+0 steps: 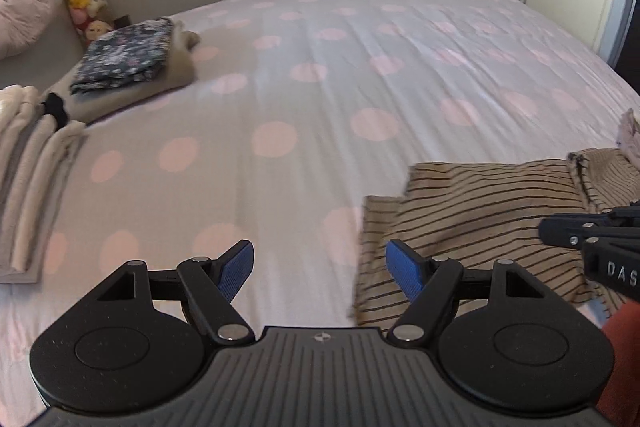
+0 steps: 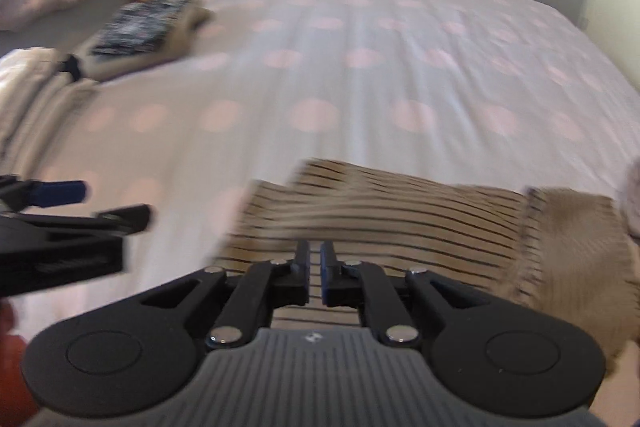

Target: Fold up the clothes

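A tan shirt with thin dark stripes (image 1: 480,203) (image 2: 400,219) lies rumpled and partly folded on the near right of the bed. My left gripper (image 1: 320,263) is open and holds nothing; it hovers over bare bedcover, with its right blue pad (image 1: 404,267) at the shirt's left edge. It also shows at the left of the right wrist view as the left gripper (image 2: 116,205). My right gripper (image 2: 315,255) (image 1: 548,233) hangs low over the shirt's near part. Its jaws are almost together, and I see no fabric pinched between them.
The bedcover (image 1: 320,67) is white with pink dots. At its far left a dark floral folded garment (image 1: 124,55) lies on a beige one. A cream folded pile (image 1: 28,167) is at the left edge. A pale garment (image 1: 630,135) is at the right edge.
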Demonstrator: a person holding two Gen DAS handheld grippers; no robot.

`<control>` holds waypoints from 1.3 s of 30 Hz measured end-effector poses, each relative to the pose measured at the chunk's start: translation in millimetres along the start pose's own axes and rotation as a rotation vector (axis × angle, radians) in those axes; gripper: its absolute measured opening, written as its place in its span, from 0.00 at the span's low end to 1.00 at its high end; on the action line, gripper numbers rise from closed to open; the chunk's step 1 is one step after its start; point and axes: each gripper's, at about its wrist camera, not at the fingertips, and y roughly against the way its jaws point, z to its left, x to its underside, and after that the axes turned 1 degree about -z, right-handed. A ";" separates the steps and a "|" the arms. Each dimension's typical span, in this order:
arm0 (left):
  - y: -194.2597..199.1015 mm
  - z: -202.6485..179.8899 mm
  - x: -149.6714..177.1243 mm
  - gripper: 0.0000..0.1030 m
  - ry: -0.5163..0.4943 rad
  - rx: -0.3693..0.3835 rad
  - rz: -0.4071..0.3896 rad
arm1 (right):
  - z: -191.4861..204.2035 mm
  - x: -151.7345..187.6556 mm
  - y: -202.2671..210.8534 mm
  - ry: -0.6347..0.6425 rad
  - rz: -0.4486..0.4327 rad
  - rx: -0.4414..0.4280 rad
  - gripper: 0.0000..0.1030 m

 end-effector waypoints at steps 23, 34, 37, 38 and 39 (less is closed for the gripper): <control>-132.1 -104.9 14.2 0.66 -0.045 0.218 0.304 | -174.6 13.9 -107.6 -0.209 0.304 0.321 0.64; -116.2 -97.6 9.7 0.00 -0.010 0.308 0.232 | -116.6 -13.8 -94.0 -0.126 0.213 0.110 0.15; -106.2 -77.5 1.1 0.00 0.047 0.310 0.198 | -90.8 -25.6 -84.9 -0.104 0.173 0.026 0.15; -100.7 -69.3 -2.5 0.00 0.069 0.305 0.181 | -82.2 -29.5 -81.9 -0.096 0.159 -0.001 0.15; -94.9 -60.7 -6.3 0.00 0.090 0.297 0.162 | -73.6 -33.5 -78.9 -0.089 0.146 -0.029 0.15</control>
